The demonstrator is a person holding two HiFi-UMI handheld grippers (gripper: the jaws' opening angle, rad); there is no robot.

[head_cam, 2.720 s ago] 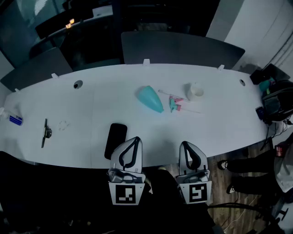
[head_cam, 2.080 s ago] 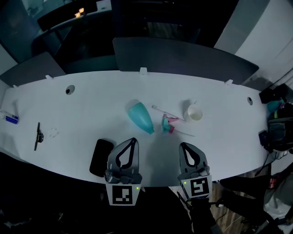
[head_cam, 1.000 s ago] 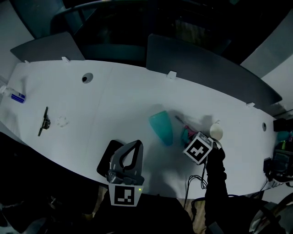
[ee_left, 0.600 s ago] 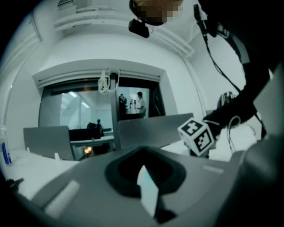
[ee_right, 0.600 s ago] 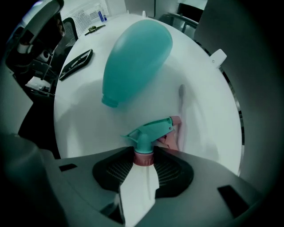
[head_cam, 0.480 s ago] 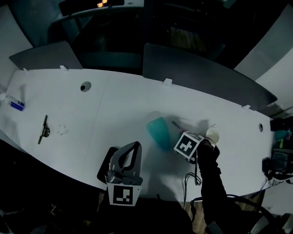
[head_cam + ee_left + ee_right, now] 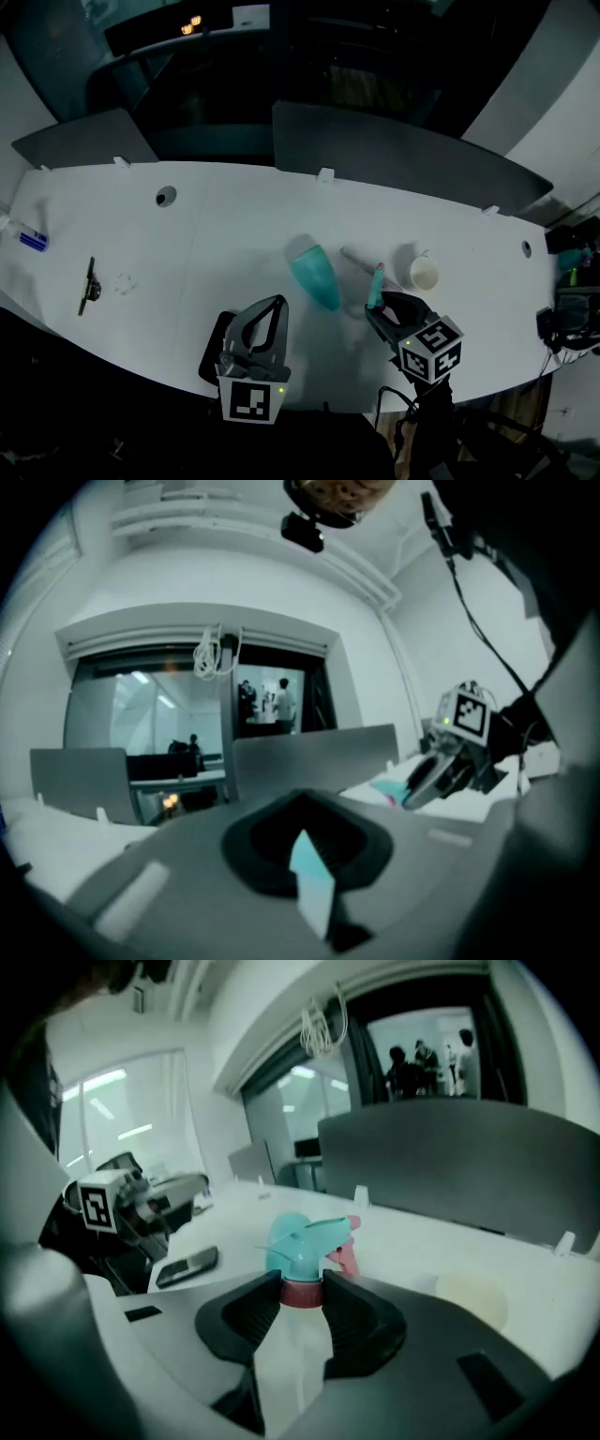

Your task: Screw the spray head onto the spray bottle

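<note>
Right gripper (image 7: 302,1290) clamps pink collar of teal plastic spray head (image 7: 305,1239), right of centre. Jaws just eased wider, collar between pads. Left gripper (image 7: 272,309) clenched, empty. Teal conical plastic bottle (image 7: 314,275) lies centre on white table (image 7: 216,234). Tip: stand bottle upright, seat collar square before twisting.

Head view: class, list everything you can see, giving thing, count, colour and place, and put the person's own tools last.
table: one, white, long, across the view.
spray bottle: one, teal, lying on its side mid-table.
spray head: one, teal and pink, clamped in the right tool, right of the bottle.
cup: one, white, right of the spray head.
phone: one, black, near edge, partly under the left tool.
thin black object: one, far left of the table.
chair backs: two, dark grey, beyond the table.
left tool: one, grey, shut, empty.
right tool: one, grey, shut on the spray head.
</note>
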